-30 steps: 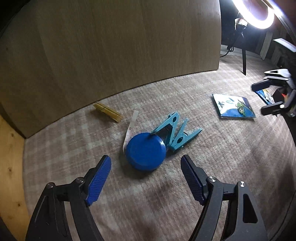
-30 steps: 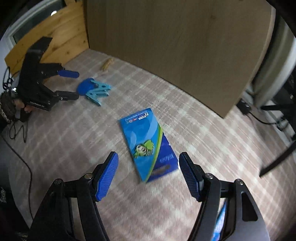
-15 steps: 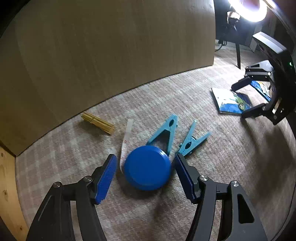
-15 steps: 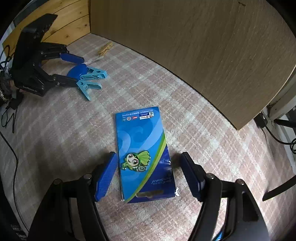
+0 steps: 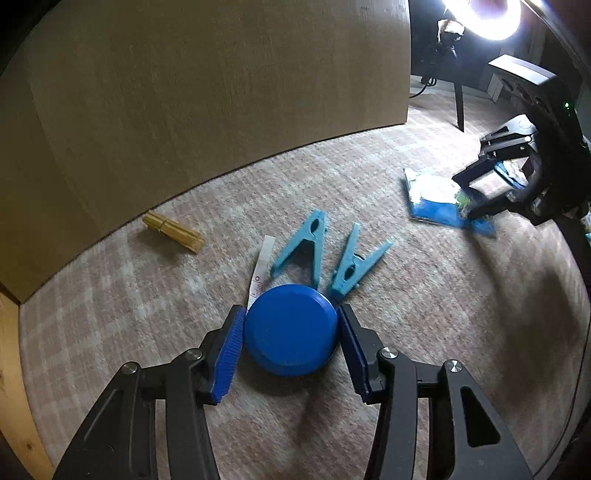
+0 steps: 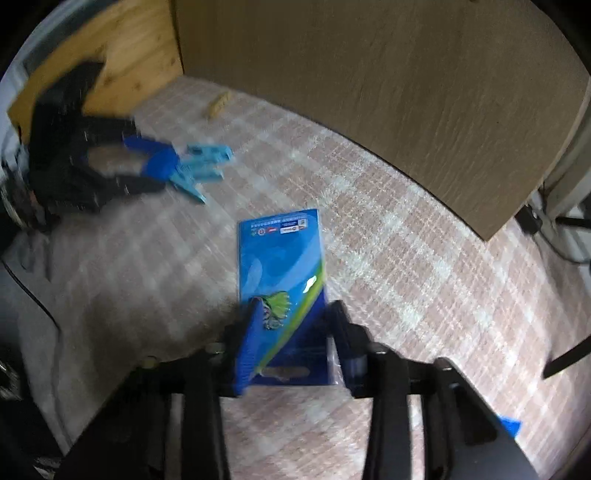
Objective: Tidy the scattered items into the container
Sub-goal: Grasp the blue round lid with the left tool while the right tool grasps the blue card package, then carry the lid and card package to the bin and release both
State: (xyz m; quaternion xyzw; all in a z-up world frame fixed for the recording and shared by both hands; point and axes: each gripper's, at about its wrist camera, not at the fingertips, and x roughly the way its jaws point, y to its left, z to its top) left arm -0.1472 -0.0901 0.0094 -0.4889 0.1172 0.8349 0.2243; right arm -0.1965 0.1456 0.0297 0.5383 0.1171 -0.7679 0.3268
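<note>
Left gripper point(image 5: 291, 334): pads touch both sides of the round blue tape measure point(image 5: 291, 334), clenched on it, two clothespins just beyond. Right gripper point(image 6: 291, 338): closed across the blue card packet point(image 6: 286, 280), whose long axis points away. Container unseen.

Indoor room rigged for filming, a makeshift studio by my read. Ring light point(image 5: 491, 18) glaring on a stand in the far corner, cables point(image 6: 546, 240) trailing across the floor. Plaid woven carpet point(image 5: 406, 314) underfoot, walled by a bare brown board point(image 5: 221, 92) and pale pine plank point(image 6: 136, 48).
</note>
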